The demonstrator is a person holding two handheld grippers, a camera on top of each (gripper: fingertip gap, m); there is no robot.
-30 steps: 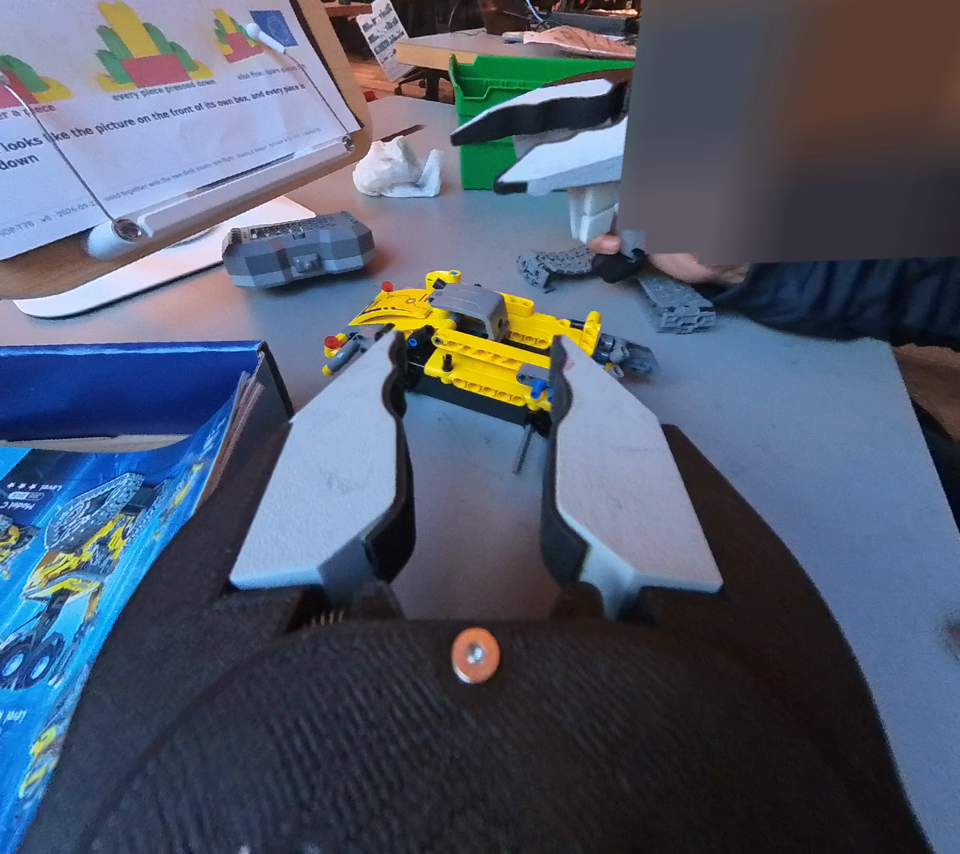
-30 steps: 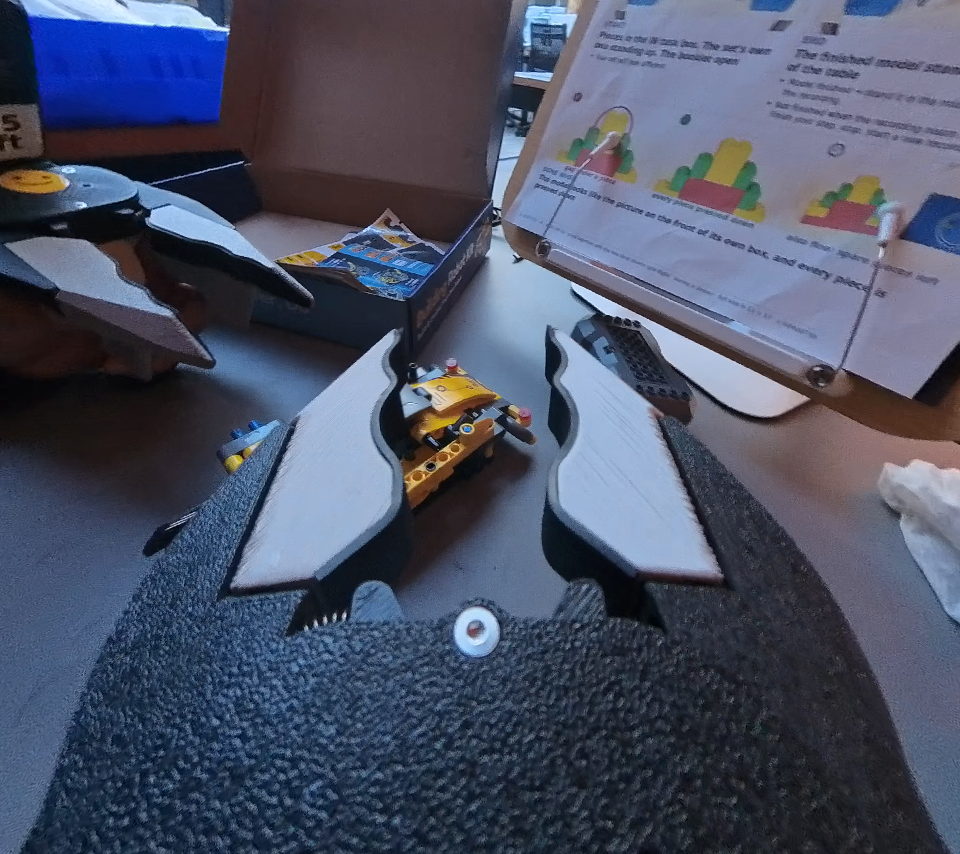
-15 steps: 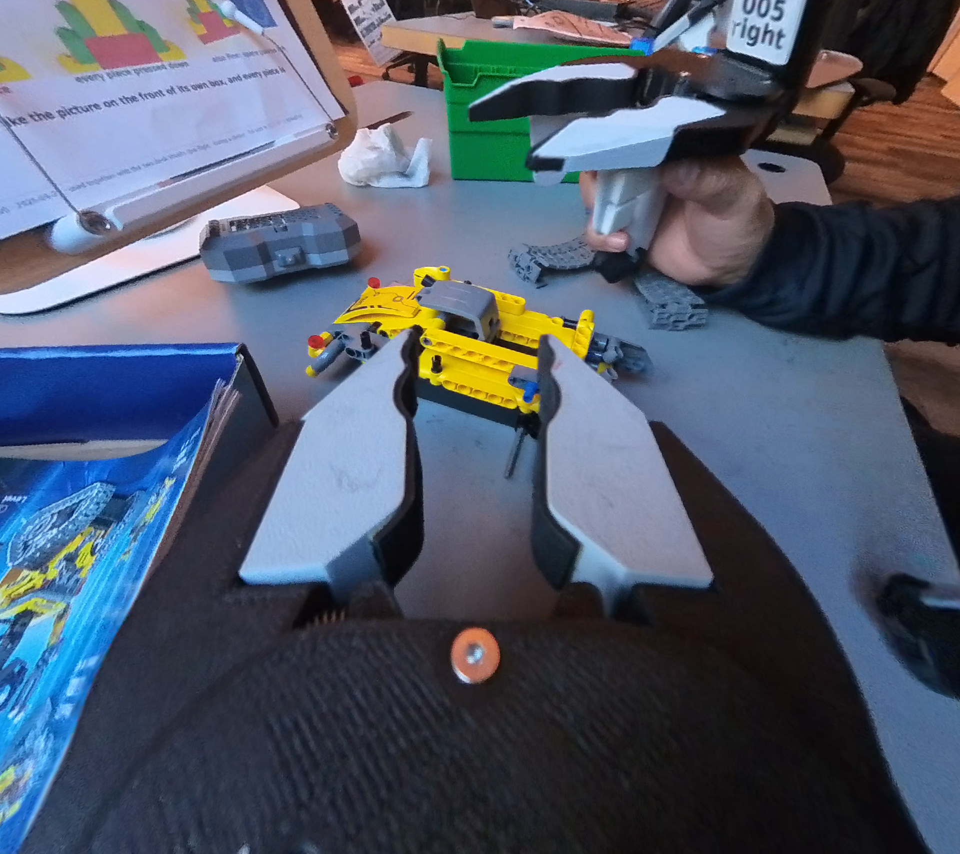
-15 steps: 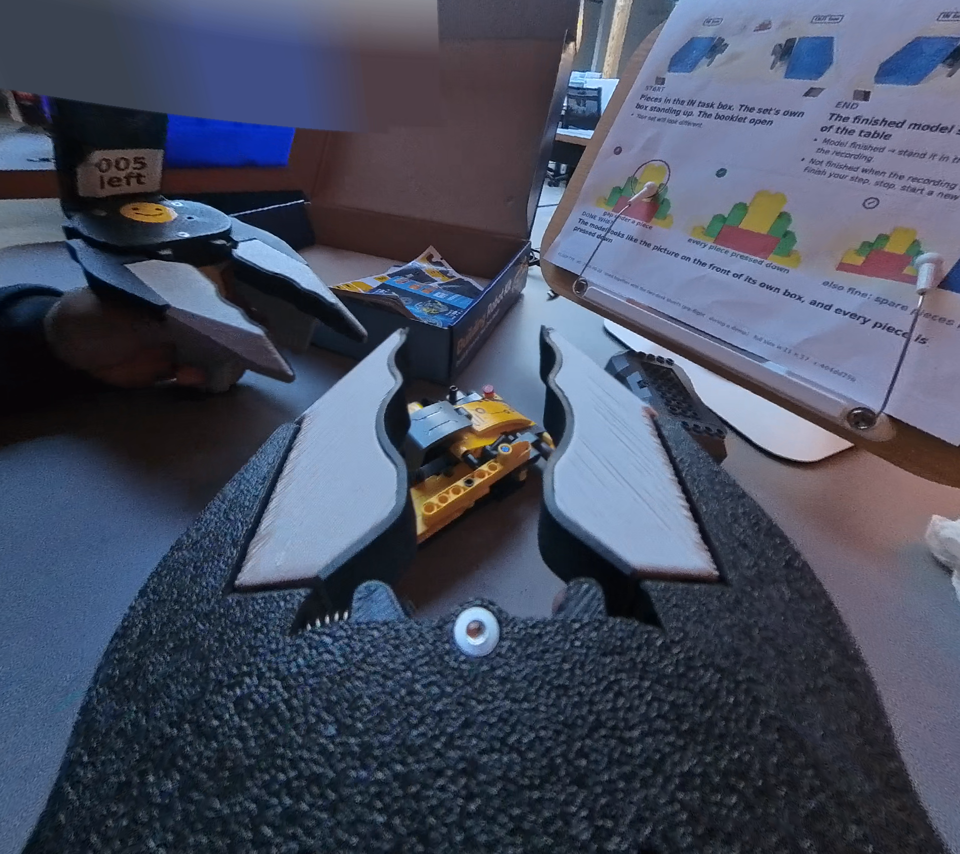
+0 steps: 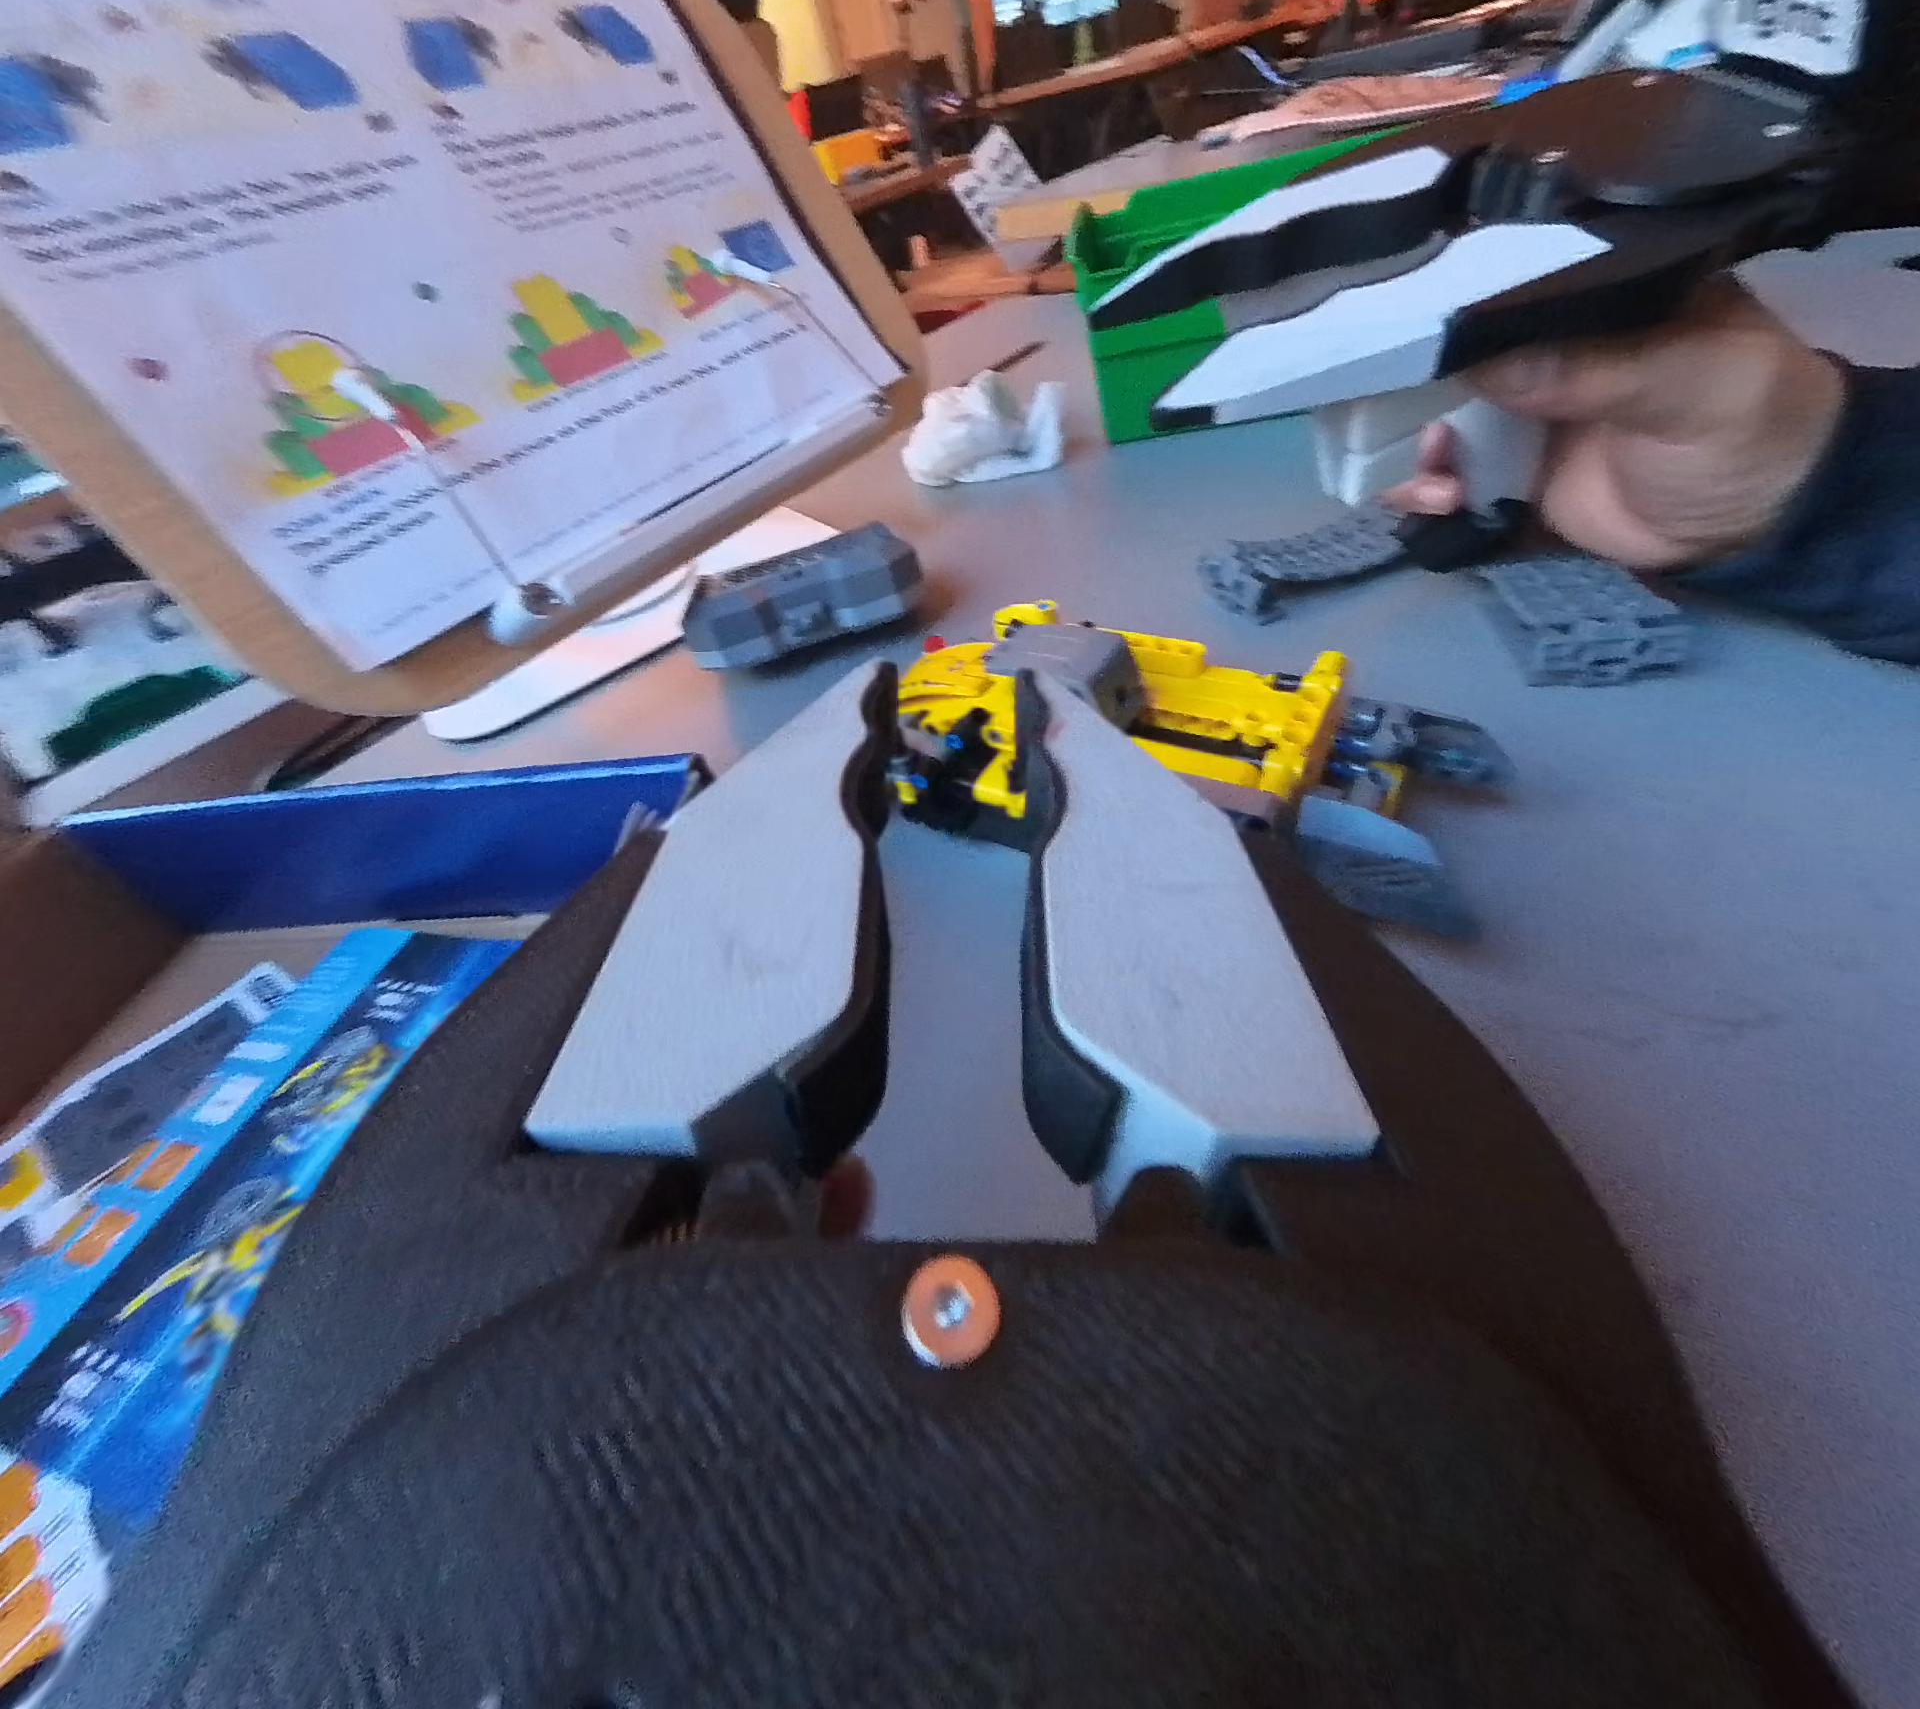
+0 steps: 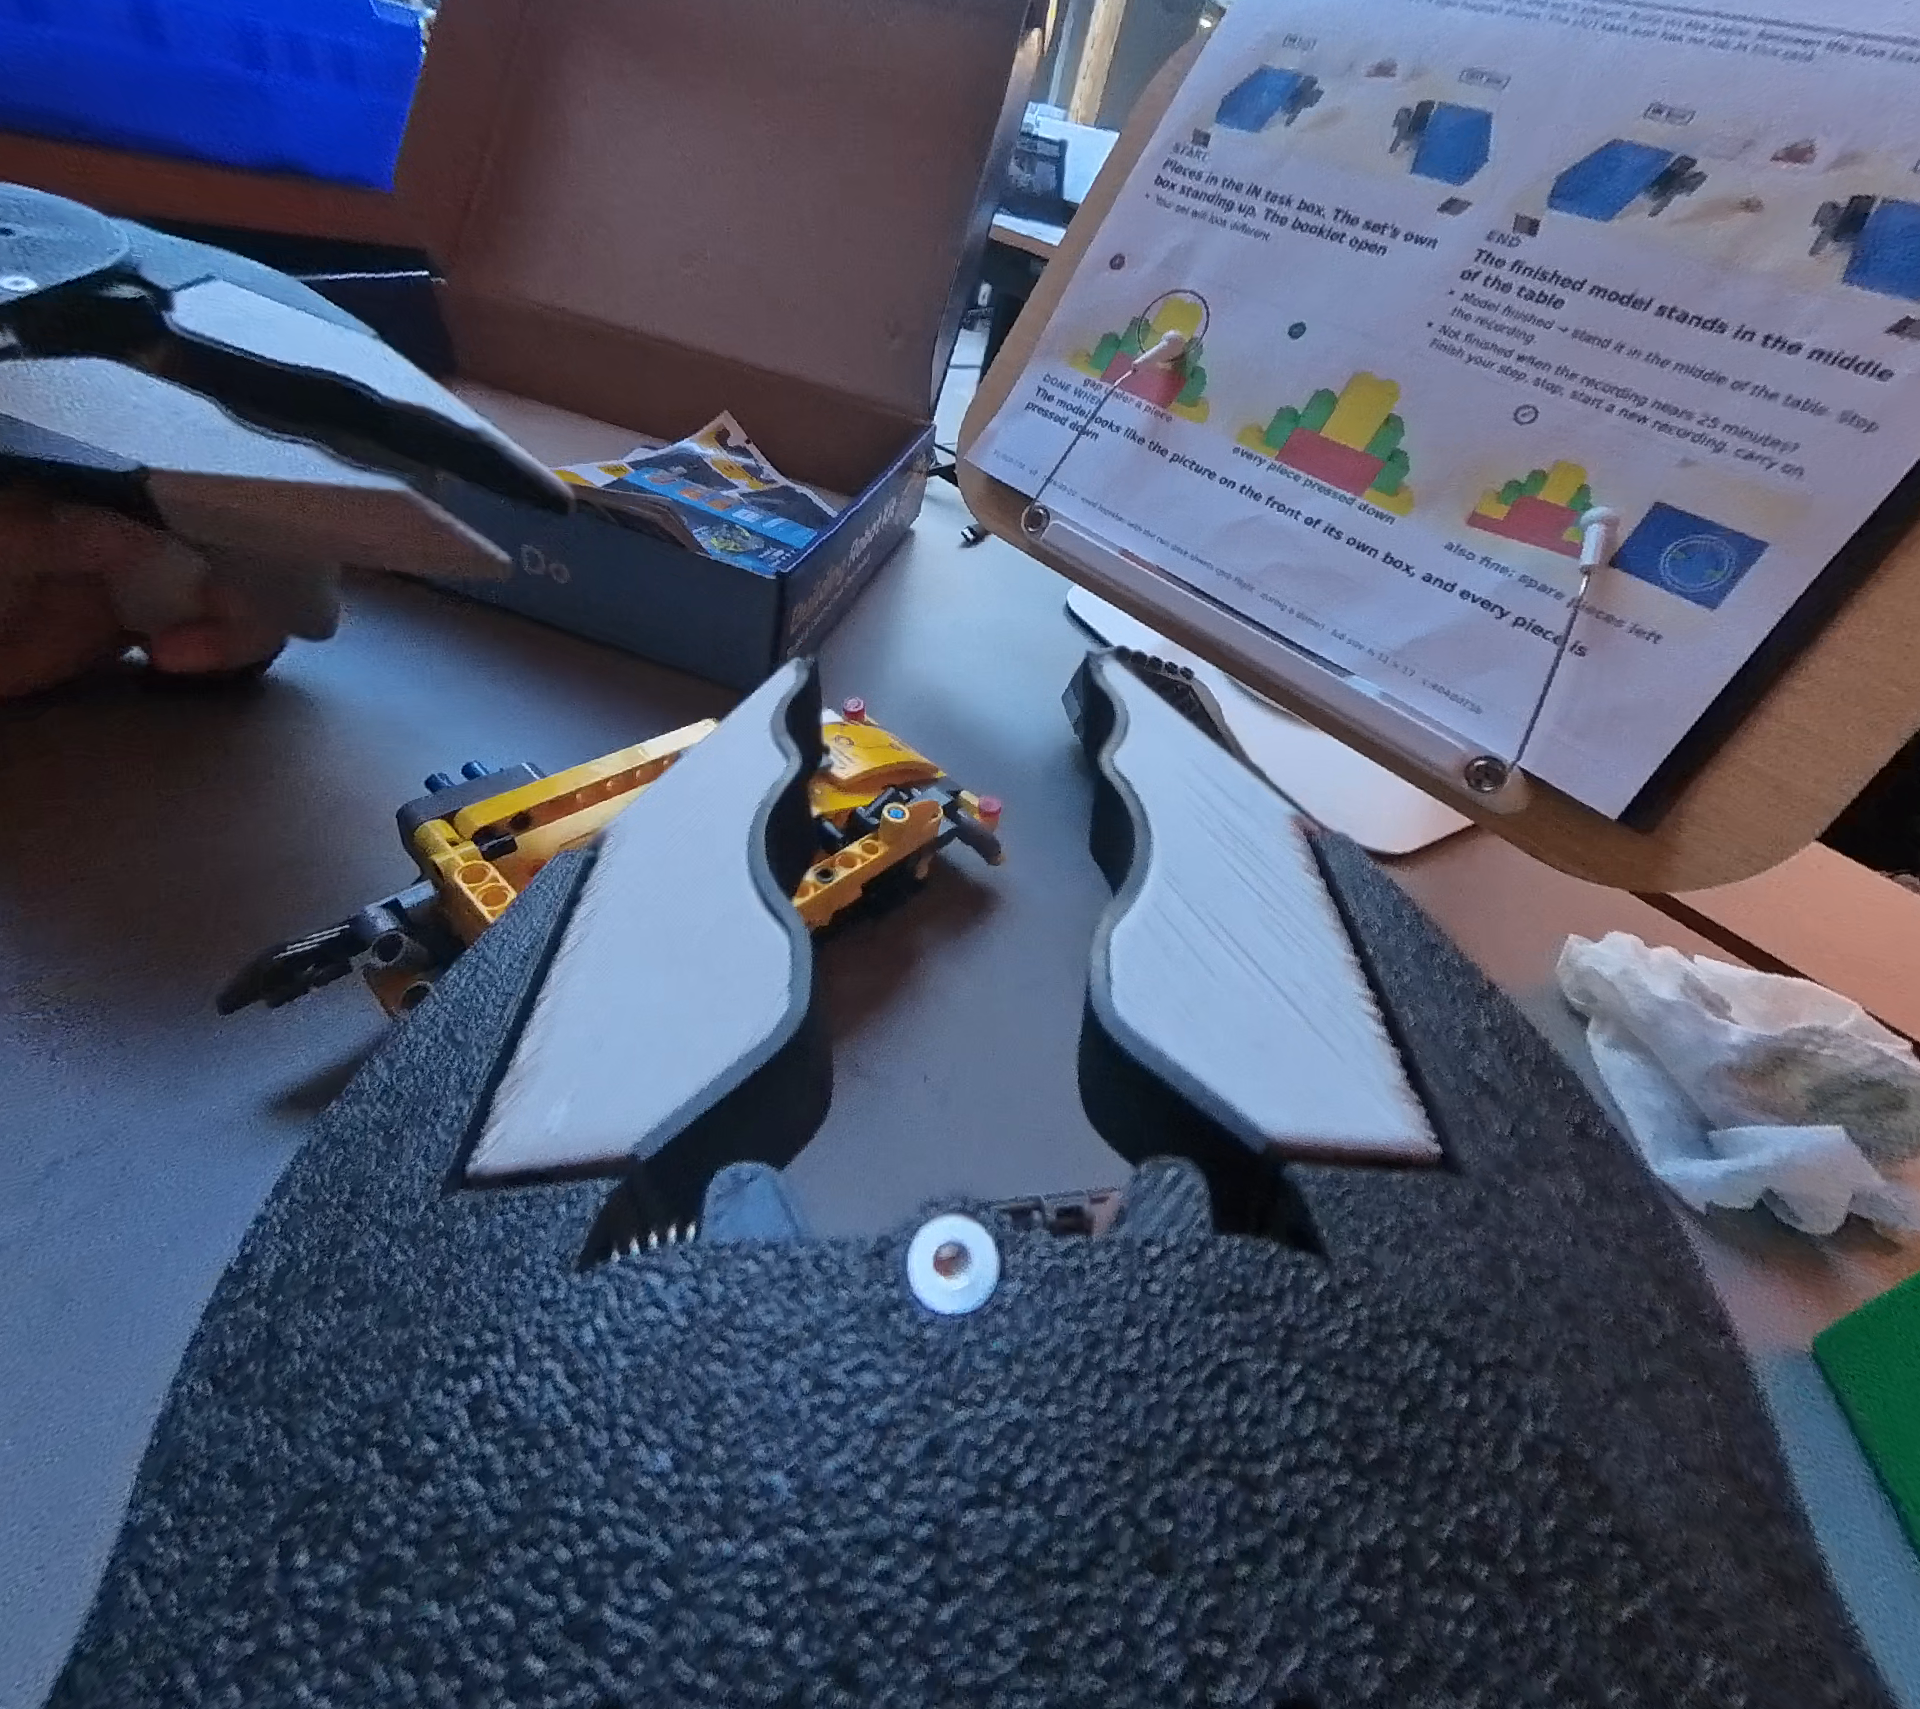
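The left gripper, fingers narrowly apart, has its tips at the near end of the yellow model on the grey desk; whether they pinch it I cannot tell. The right gripper, spread wide and empty, hangs over the model's end. At 9 o'clock lies the open box; at 11 the grey block, then the sheet stand; at 2 track pieces, farther the green bin.

Bare table right of yellow model; stand, box crowding left.
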